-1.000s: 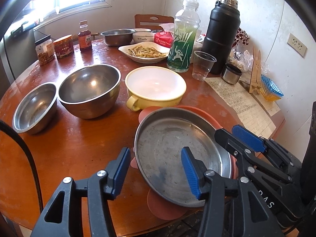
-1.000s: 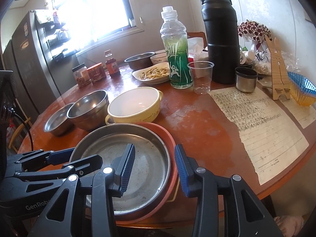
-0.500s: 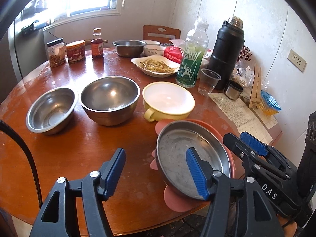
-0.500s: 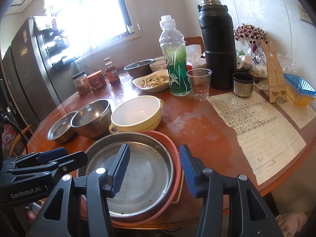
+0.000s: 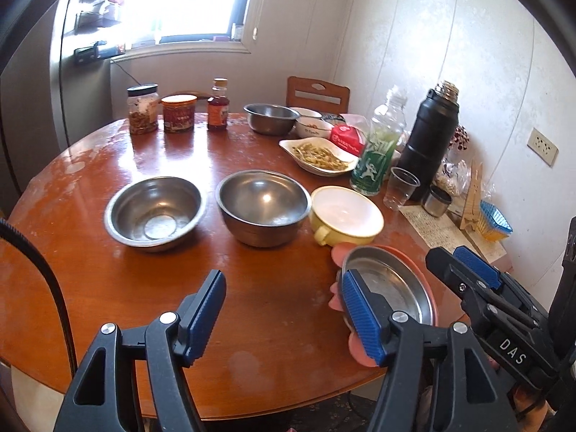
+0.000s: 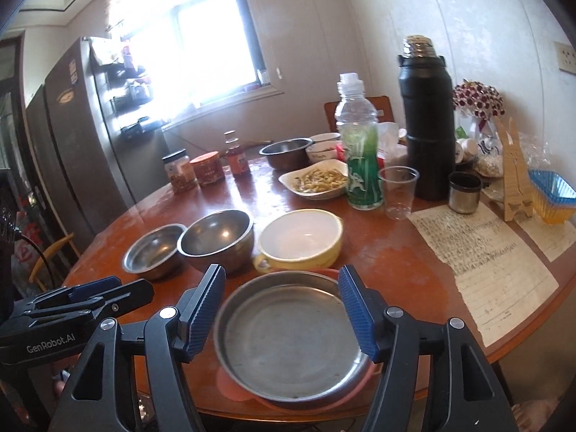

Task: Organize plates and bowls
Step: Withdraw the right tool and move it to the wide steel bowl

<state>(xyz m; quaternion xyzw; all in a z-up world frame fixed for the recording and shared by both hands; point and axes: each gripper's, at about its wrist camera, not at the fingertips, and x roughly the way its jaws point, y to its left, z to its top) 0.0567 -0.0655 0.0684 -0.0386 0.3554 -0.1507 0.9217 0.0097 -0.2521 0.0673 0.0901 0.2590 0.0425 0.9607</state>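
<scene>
Right view shows whole round steel plate [image 6: 288,338] on salmon-pink plastic plate [image 6: 230,383]; left view's tool finger hides its near rim. Left tool [image 5: 284,320] and right tool [image 6: 282,315] opening, gripping nothing.

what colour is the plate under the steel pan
Salmon pink plate under the steel pan, clearest in the right wrist view.

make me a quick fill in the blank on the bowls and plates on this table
1. The steel plate sits on a ____ plate.
2. The bowl with a handle is ____ outside.
3. Between that bowl and the shallow steel bowl stands a deeper ____ bowl.

Missing words: pink; yellow; steel
</scene>
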